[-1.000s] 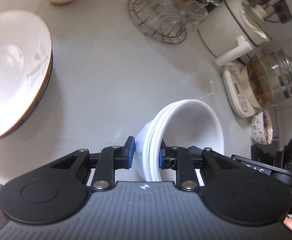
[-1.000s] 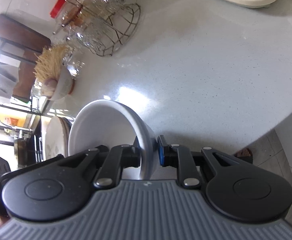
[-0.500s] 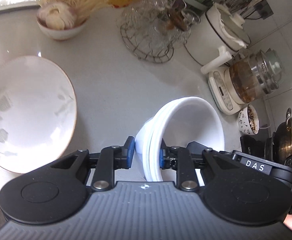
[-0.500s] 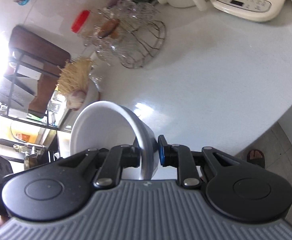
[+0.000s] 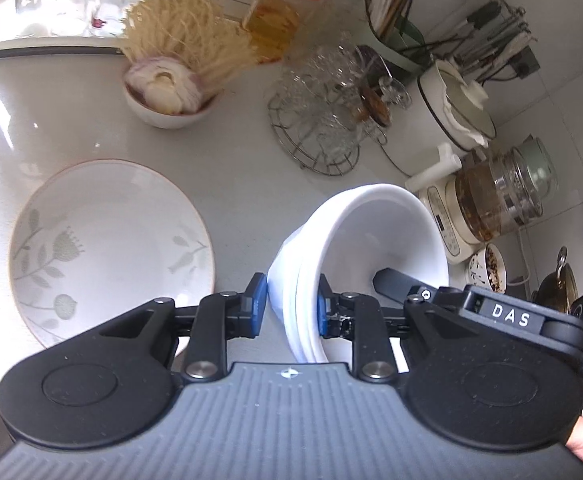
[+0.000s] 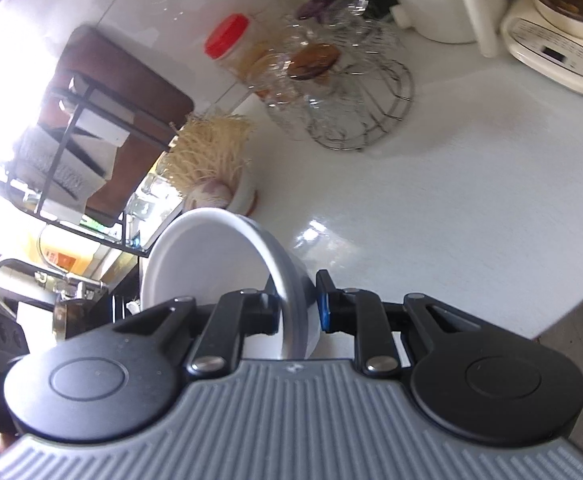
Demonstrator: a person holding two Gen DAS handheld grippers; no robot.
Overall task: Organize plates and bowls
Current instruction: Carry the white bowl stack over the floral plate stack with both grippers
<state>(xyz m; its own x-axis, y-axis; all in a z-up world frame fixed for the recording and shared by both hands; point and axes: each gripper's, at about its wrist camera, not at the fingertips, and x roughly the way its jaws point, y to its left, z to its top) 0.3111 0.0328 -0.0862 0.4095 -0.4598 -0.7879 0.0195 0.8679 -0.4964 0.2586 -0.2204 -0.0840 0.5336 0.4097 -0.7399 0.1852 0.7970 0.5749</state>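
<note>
My left gripper (image 5: pixel 288 310) is shut on the rim of a stack of white bowls (image 5: pixel 371 240), held tilted above the white counter. The right gripper's finger reaches into the same stack from the right in this view. My right gripper (image 6: pixel 297 314) is shut on the rim of the white bowl stack (image 6: pixel 211 256), seen from the other side. A large white plate with a grey floral print (image 5: pixel 107 248) lies on the counter to the left of the bowls.
A small bowl of garlic and dried noodles (image 5: pixel 167 96), a wire rack of glasses (image 5: pixel 323 120), a red-lidded jar (image 5: pixel 287 12), a white pot (image 5: pixel 451 116) and a glass kettle on a base (image 5: pixel 491 204) stand at the back. The counter edge (image 6: pixel 551 312) drops off at right.
Both grippers have risen with the bowl stack. The floral plate and the items at the back have come into fuller view below.
</note>
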